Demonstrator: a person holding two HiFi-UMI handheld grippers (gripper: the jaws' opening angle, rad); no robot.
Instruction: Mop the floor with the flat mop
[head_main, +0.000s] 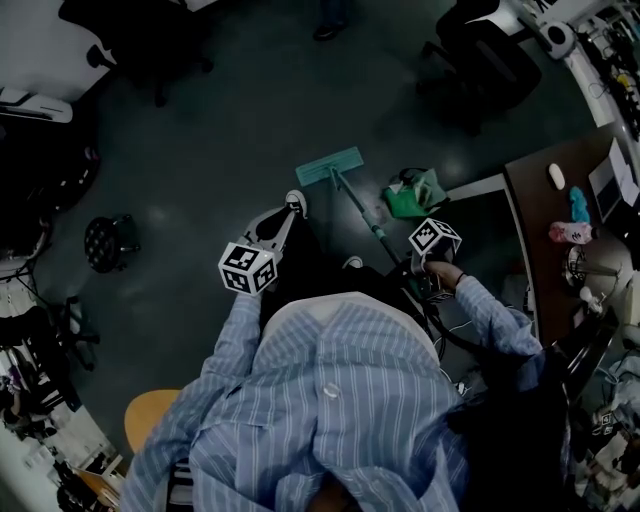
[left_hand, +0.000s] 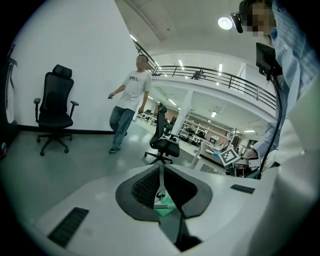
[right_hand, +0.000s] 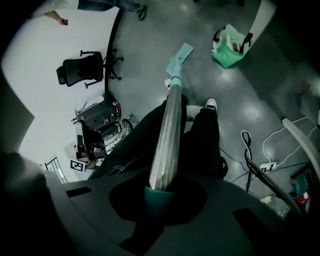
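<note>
Grey polished floor (head_main: 200, 140): no wet track visible, so area covered can't be read; I judge most of it still to do. Flat mop w/ teal rectangular head (head_main: 329, 166) sits flat on the floor, near the shoes. Silver metal handle (right_hand: 167, 130) runs back into R gripper (right_hand: 160, 192), jaws clamped on its teal end cap. L gripper (left_hand: 161, 186): jaws together, nothing held, apart from handle.
</note>
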